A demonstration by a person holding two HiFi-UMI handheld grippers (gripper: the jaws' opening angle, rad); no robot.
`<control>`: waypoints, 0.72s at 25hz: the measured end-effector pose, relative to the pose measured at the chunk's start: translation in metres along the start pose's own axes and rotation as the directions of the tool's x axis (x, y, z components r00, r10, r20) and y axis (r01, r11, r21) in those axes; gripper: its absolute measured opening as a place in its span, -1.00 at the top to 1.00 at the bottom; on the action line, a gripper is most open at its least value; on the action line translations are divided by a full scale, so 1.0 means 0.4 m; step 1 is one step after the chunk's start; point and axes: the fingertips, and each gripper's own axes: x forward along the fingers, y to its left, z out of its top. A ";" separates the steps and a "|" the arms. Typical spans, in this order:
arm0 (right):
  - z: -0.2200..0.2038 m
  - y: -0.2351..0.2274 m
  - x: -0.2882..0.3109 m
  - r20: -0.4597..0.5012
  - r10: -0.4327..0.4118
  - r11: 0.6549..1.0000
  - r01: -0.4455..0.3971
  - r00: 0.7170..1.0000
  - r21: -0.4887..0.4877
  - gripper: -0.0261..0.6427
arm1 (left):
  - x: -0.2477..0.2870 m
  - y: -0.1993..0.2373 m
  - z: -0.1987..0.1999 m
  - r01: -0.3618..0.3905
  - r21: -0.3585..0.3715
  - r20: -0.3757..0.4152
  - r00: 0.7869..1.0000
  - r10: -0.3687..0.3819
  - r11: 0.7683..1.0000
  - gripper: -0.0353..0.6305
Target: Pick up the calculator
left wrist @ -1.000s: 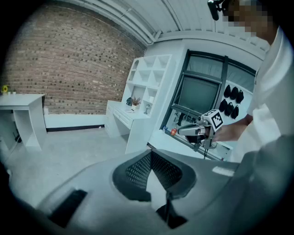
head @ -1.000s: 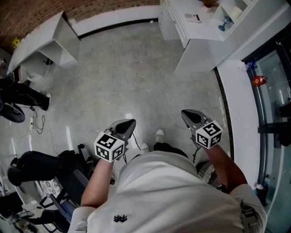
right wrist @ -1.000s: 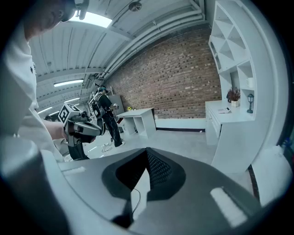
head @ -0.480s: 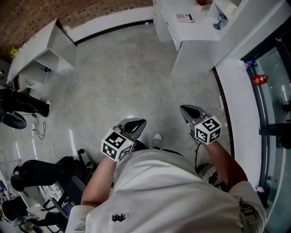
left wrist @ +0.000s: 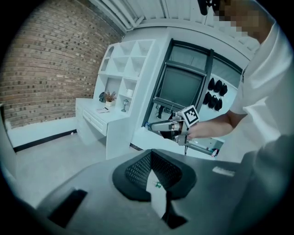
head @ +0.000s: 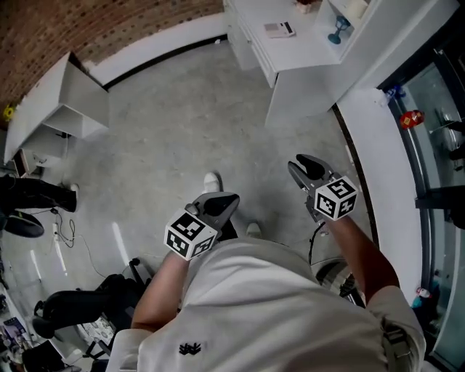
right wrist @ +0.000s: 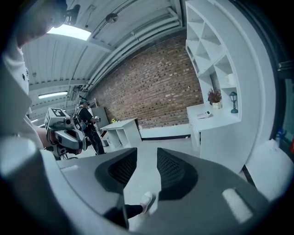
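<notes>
White desk (head: pixel 290 52) with probable calculator (head: pixel 279 30), well apart from closed, empty left tool (head: pixel 227 200) and just-opened, empty right tool (head: pixel 304 166).

Calculator (head: pixel 278 29) is way too small in the head view to read any keys or the display, it's just a pale slab on the white desk (head: pixel 301 45). Same in both gripper views, only a sliver. The top edge chops off the desk's far end and most of the plant (head: pixel 305 3). There's a small blue thing (head: pixel 336 30) nearby, no clue what it is. The legs (head: pixel 228 231) are mostly hidden under the white shirt (head: pixel 269 312), with one shoe (head: pixel 212 182) poking out. The dark clutter (head: pixel 73 320) bottom left runs off frame, can't make it out.
</notes>
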 end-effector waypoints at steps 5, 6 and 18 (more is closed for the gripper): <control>0.073 -0.083 0.112 0.013 -0.098 0.995 0.097 0.995 0.030 0.51 | 0.039 0.152 0.079 0.070 0.021 0.003 0.998 -0.070 0.997 0.88; 0.093 -0.098 0.139 0.013 -0.112 0.993 0.111 0.994 0.034 0.51 | 0.047 0.188 0.096 0.082 0.023 -0.004 0.997 -0.082 0.996 0.88; 0.316 -0.251 0.433 0.027 -0.273 0.959 0.270 0.962 0.086 0.53 | 0.043 0.577 0.293 0.205 0.111 -0.047 0.978 -0.201 0.972 0.88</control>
